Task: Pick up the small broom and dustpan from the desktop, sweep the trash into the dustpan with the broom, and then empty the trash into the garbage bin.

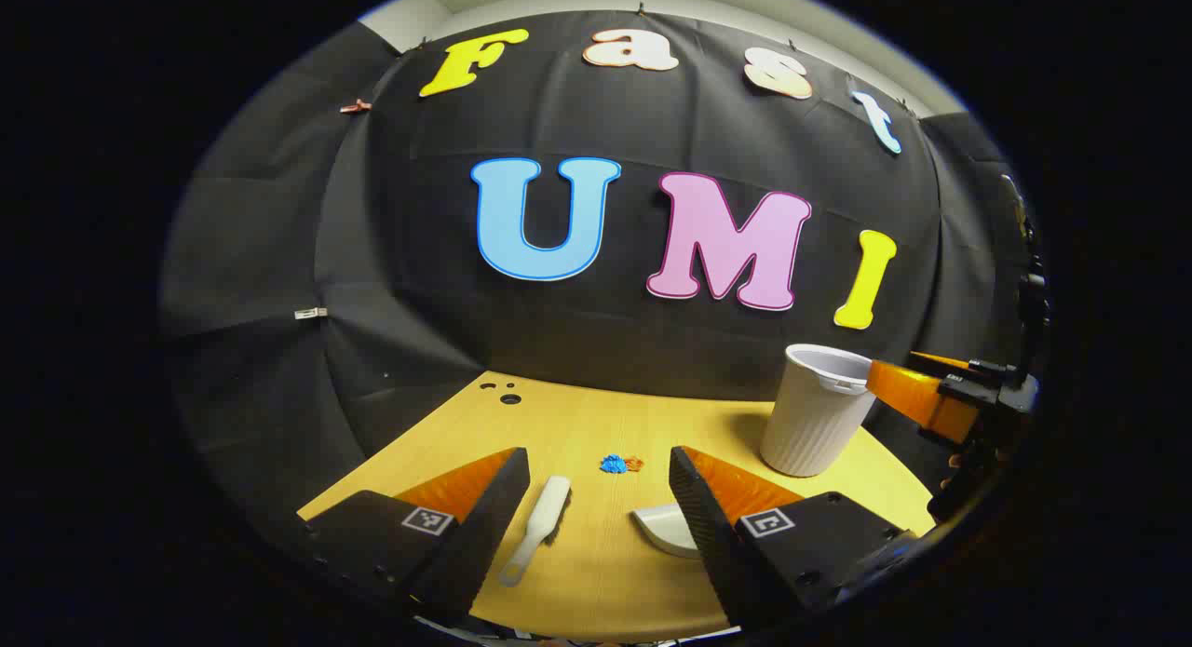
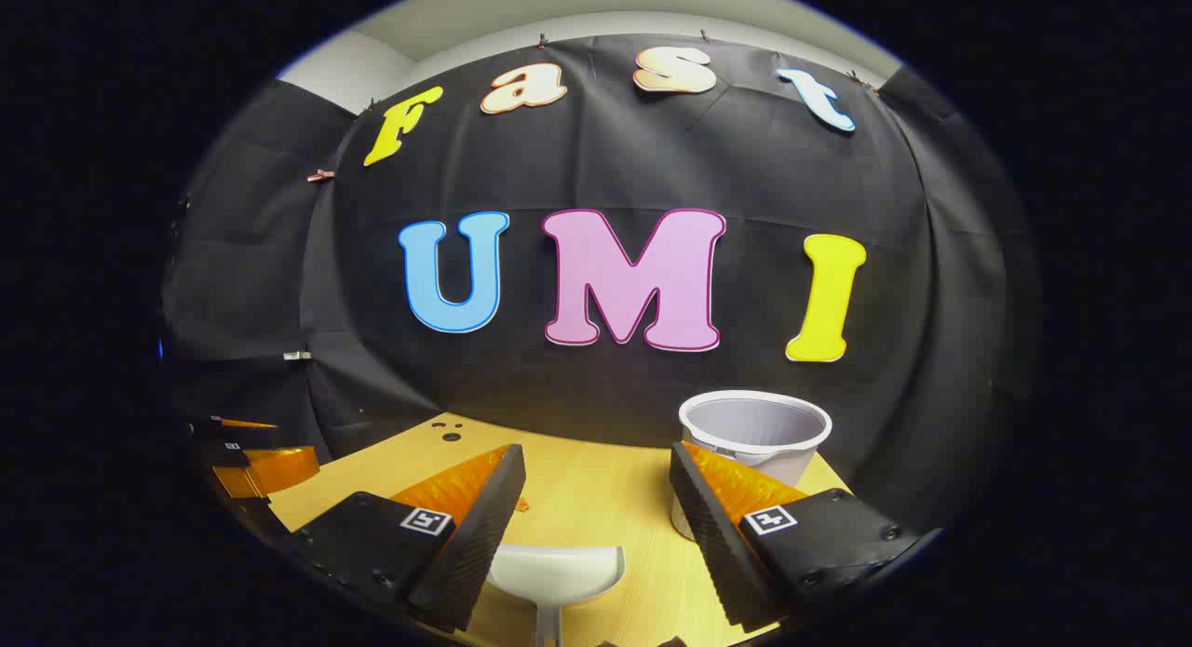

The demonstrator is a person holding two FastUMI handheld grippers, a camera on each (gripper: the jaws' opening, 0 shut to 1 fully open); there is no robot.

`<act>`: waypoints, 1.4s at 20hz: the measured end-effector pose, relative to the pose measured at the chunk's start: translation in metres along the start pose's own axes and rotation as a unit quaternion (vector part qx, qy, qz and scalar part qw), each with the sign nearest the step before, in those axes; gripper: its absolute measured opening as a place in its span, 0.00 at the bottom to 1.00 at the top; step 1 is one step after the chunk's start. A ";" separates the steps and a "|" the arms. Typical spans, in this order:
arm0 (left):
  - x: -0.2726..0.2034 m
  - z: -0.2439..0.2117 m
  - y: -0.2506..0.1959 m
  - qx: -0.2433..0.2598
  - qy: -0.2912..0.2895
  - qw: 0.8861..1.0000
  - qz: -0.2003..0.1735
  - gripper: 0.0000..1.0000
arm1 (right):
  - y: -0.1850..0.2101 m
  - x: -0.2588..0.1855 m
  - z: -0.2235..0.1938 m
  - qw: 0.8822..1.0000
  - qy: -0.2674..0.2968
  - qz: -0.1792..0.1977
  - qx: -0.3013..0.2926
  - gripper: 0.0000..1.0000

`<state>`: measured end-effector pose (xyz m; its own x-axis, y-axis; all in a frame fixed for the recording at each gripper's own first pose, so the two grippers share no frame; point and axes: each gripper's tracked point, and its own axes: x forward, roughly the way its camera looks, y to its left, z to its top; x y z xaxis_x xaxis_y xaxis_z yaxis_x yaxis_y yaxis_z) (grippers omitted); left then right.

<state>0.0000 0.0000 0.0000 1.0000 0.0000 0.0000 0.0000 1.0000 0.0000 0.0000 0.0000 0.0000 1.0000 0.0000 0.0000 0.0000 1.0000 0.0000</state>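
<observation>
Your two views are evenly lit from above: the desk [image 1: 596, 572] reads bright and warm, while the black cloth wall [image 1: 419, 330] swallows light and stays dim. A soft shadow falls to the left of the bin [image 1: 815, 410] in your left gripper view. You see no harsh glare. Fisheye distortion bends the desk's far edge [image 2: 568, 435] and the cloth seams into curves, strongest toward the rim, where brightness falls off. Focus stays sharp at centre; the nearest gripper parts look slightly soft.
</observation>
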 end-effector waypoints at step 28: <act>0.088 -0.140 0.087 0.003 0.236 0.971 -0.045 0.96 | 0.027 0.000 -0.082 0.988 0.151 -0.029 0.034 0.99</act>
<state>0.0884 0.0872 -0.1405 0.8848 -0.0857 -0.4580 0.0885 0.9960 -0.0154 0.0001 0.0265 -0.0823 0.9529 -0.0467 -0.2997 0.0672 0.9960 0.0582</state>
